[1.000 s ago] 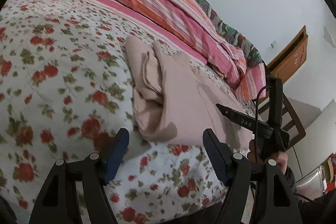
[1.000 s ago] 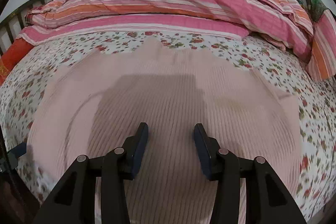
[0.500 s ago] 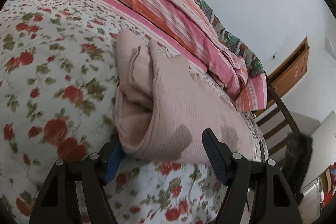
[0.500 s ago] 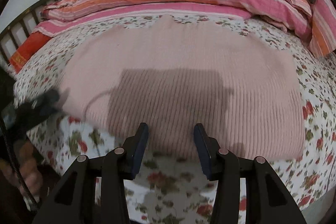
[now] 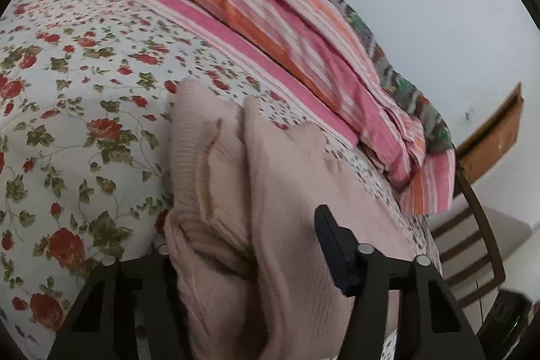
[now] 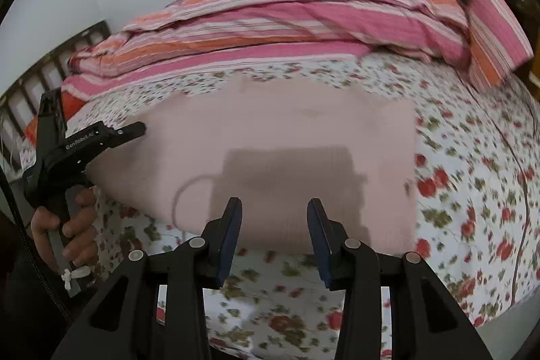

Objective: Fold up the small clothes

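Left gripper (image 5: 246, 255) closing on the near-left edge of the pink sweater (image 6: 287, 157) lying on the floral sheet (image 6: 472, 191), right gripper (image 6: 274, 225) half-open, closing, empty at its near edge: pinch all layers before lifting.

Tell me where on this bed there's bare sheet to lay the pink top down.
Bare floral sheet lies left of the pink knit top, and more to its right toward the bed's edge. The far side is crowded by the striped quilt. The top's near-left end is taken by the left tongs, closing around it.
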Motion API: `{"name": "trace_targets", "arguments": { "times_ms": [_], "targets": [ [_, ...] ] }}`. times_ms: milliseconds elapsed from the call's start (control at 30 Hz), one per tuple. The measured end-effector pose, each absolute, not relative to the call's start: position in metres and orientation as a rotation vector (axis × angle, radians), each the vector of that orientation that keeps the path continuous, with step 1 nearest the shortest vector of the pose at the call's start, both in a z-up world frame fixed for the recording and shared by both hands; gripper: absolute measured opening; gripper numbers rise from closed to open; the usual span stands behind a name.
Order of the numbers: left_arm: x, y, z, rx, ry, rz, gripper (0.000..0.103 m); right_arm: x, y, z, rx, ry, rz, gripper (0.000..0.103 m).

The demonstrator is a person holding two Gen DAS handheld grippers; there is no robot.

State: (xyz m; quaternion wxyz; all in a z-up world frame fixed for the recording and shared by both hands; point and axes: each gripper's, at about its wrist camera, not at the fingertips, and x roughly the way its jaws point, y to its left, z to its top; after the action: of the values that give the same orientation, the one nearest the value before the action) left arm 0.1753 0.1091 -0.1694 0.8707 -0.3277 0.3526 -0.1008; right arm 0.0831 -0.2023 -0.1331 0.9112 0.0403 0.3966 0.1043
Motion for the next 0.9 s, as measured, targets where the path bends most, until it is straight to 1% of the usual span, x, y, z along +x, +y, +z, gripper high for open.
{"name": "trace_targets", "arguments": {
  "times_ms": [33, 100, 200, 400, 667, 800, 900],
  "targets": [
    [0.177, 0.109, -0.168, -0.673, 0.747, -0.192, 0.045, 0.084, -0.209, -0.134, 0.096, 0.82, 0.208, 0.04],
    [0.182, 0.107, -0.162, -0.62, 0.757, -0.151, 0.029, 0.087, -0.224, -0.136, 0.131, 0.822, 0.191, 0.04],
    [0.186, 0.101, -0.148, -0.571, 0.744, -0.133, 0.022, 0.09, -0.24, -0.136, 0.178, 0.821, 0.179, 0.04],
    [0.185, 0.062, -0.104, -0.442, 0.683, -0.118, 0.02, 0.092, -0.264, -0.129, 0.205, 0.787, 0.165, 0.04],
    [0.181, -0.017, -0.049, -0.279, 0.629, -0.182, 0.02, 0.086, -0.308, -0.126, 0.236, 0.748, 0.079, 0.04],
    [0.175, -0.068, -0.036, -0.237, 0.623, -0.246, 0.02, 0.082, -0.333, -0.129, 0.265, 0.75, 0.029, 0.04],
    [0.169, -0.113, -0.041, -0.235, 0.644, -0.327, 0.02, 0.077, -0.35, -0.131, 0.284, 0.752, -0.004, 0.04]
  ]
}}
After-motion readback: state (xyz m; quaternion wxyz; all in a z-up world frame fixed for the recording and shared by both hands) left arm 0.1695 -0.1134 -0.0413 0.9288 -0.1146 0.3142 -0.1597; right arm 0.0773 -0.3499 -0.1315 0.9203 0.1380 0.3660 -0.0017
